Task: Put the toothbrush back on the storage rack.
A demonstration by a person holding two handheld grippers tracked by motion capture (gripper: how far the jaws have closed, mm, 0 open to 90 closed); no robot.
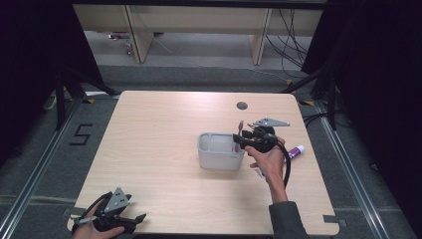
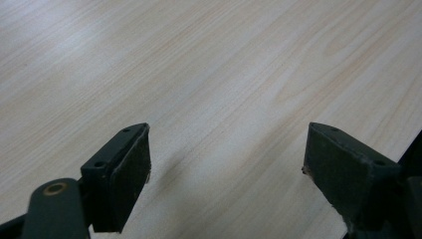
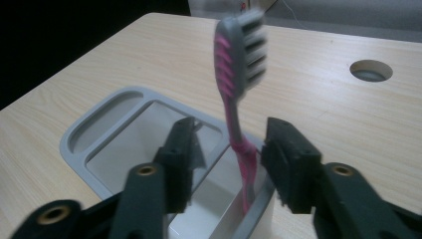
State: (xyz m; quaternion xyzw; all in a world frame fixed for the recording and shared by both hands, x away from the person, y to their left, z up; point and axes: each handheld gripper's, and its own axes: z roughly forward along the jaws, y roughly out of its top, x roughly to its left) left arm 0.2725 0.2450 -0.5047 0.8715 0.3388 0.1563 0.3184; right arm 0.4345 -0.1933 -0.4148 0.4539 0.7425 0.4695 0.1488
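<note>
Nearest the high camera, at the table's near left corner, the left gripper (image 1: 133, 219) is held in a hand with its black jaws spread wide and nothing between them; bare wood grain is seen past them in the left gripper view.

By size, the scene is led by the pale rectangular wood-laminate table (image 1: 159, 129), with a round cable hole (image 1: 242, 105) near its far edge. At its middle right stands the grey rectangular plastic holder (image 1: 219, 158), divided into compartments. On the holder's right side, the right gripper (image 3: 230, 149) is seen with its jaws parted, the pads clear of the handle on both sides. Between them, the pink and grey plastic toothbrush (image 3: 238, 99) is seen standing nearly upright, its lower end down inside the holder's right compartment and its bristled head blurred above. On the table to the right of that hand, a small white and purple tube (image 1: 296, 151) is seen.

The toothbrush is judged to be light, stiff and slender, with a smooth handle that may slip or pivot in flat pads. A hold is best taken on the thicker handle below the neck, clear of the soft bristles. So light a brush is easily tipped by a brushing pad, and the light holder may be nudged too.
</note>
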